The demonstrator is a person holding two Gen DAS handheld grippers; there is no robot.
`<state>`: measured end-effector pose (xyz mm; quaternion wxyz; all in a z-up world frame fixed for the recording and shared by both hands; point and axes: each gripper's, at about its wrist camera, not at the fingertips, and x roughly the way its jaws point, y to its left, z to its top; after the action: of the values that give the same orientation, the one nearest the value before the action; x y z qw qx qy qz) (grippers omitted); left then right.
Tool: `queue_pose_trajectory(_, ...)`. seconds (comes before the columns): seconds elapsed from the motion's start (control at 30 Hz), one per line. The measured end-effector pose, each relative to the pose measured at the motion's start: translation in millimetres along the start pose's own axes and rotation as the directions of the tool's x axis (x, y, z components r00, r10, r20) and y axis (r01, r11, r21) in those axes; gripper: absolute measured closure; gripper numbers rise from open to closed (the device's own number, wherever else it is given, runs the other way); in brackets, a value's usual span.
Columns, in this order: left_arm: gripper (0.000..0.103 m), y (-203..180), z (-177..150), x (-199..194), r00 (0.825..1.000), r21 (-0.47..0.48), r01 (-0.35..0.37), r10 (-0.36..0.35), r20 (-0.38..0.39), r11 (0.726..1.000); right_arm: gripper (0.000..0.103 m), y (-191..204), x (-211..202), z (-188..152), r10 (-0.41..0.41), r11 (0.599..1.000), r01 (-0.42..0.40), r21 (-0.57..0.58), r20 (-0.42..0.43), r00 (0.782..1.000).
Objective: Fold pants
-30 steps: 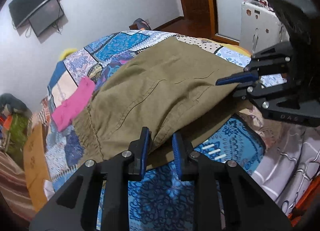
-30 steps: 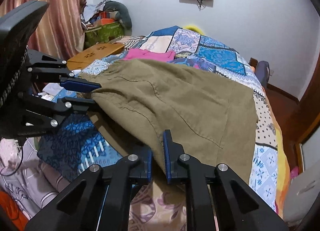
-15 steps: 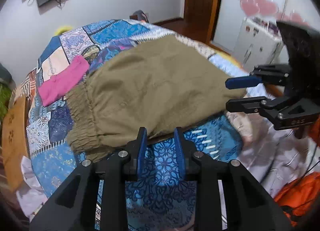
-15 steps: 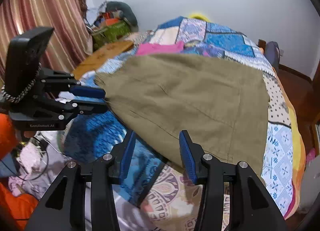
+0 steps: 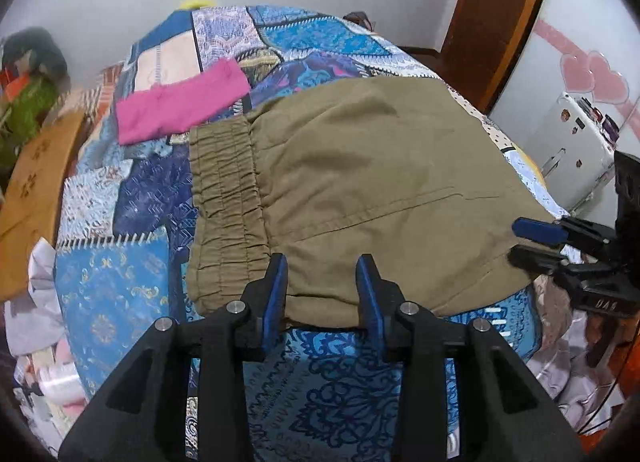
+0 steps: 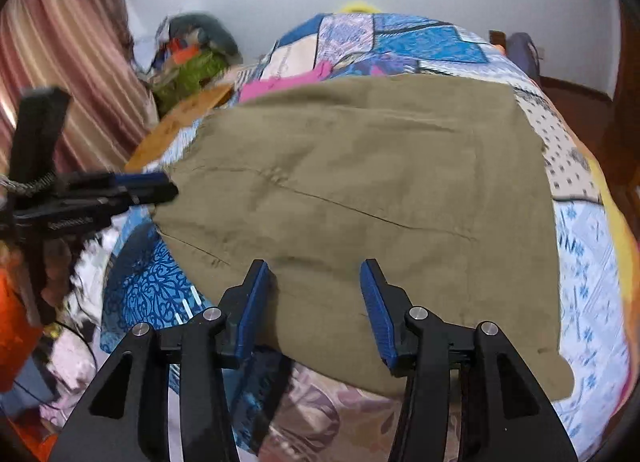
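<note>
The olive-brown pants (image 5: 360,182) lie folded flat on the patchwork bed, elastic waistband (image 5: 228,202) to the left; they also fill the right wrist view (image 6: 380,190). My left gripper (image 5: 322,286) is open and empty just above the pants' near edge by the waistband. My right gripper (image 6: 316,294) is open and empty over the near edge at the leg end. The right gripper also shows at the right of the left wrist view (image 5: 532,242), and the left gripper at the left of the right wrist view (image 6: 160,190).
A pink garment (image 5: 180,102) lies on the patchwork bedspread (image 5: 112,294) beyond the waistband. A wooden tray (image 5: 32,190) and clutter sit left of the bed. A white cabinet (image 5: 572,150) and wooden door frame (image 5: 492,22) stand to the right. Loose bedding (image 6: 320,414) bunches at the near edge.
Both grippers have let go of the pants' edge and opened wide. The pants have dropped flat onto the bed. Both grippers have pulled back slightly.
</note>
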<state>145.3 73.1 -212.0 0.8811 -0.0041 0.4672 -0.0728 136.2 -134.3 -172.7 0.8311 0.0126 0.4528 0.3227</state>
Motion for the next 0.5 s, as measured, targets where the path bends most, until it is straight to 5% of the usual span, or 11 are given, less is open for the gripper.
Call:
queue_pose_trajectory(0.1, 0.066, -5.6, -3.1, -2.8, 0.999, 0.038, -0.031, 0.031, 0.011, 0.999, 0.059, -9.3, -11.7, -7.7, -0.060, 0.998, 0.060, 0.000, -0.004, 0.998)
queue_pose_trajectory(0.23, 0.066, -0.7, -6.4, -2.9, 1.000, 0.021, -0.005, 0.005, 0.011, 1.000, 0.065, -32.5, -25.6, -21.1, -0.043, 0.998, 0.044, 0.052, -0.021, 0.999)
queue_pose_trajectory(0.33, 0.066, 5.9, -9.4, -1.1, 0.999, -0.023, 0.029, -0.029, 0.016, 0.999, 0.062, -40.0, -29.3, -28.6, -0.150, 0.988, 0.151, 0.041, -0.037, 0.988)
queue_pose_trajectory(0.5, 0.066, 5.2, -6.8, -6.2, 0.999, -0.020, 0.041, -0.041, 0.002, 0.999, 0.062, -66.6, -40.4, -38.4, -0.080, 0.981, 0.087, 0.173, -0.051, 0.996)
